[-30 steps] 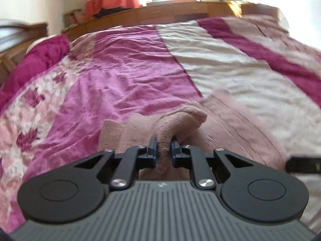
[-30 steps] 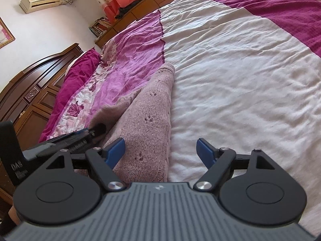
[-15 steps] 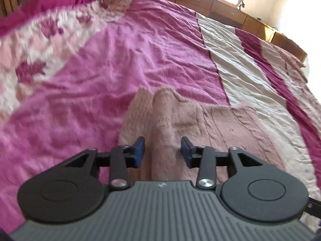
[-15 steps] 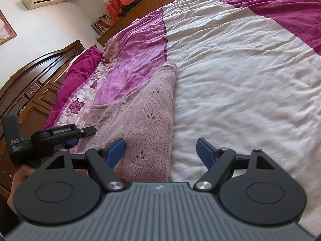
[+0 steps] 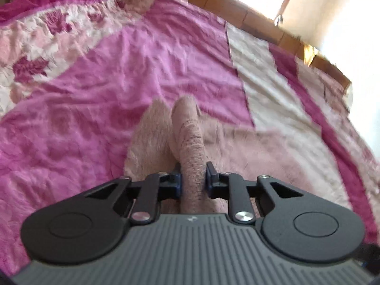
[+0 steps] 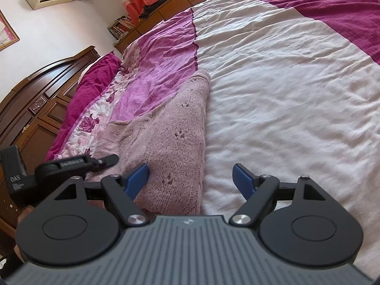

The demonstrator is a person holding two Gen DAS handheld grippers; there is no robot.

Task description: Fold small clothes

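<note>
Left wrist view: my left gripper point(image 5: 192, 178) had just been closing, and its jaws were pinched on a raised ridge of the pink knitted garment point(image 5: 190, 147), which ran toward twelve o'clock. The rest lay flat on the bedspread point(image 5: 95, 95).

Right wrist view: my right gripper point(image 6: 191, 181) stood released, jaws wide, nothing between the pads. The garment lay from six toward eleven o'clock. The left gripper's side, at nine o'clock, bore lettering too blurred to read.
</note>
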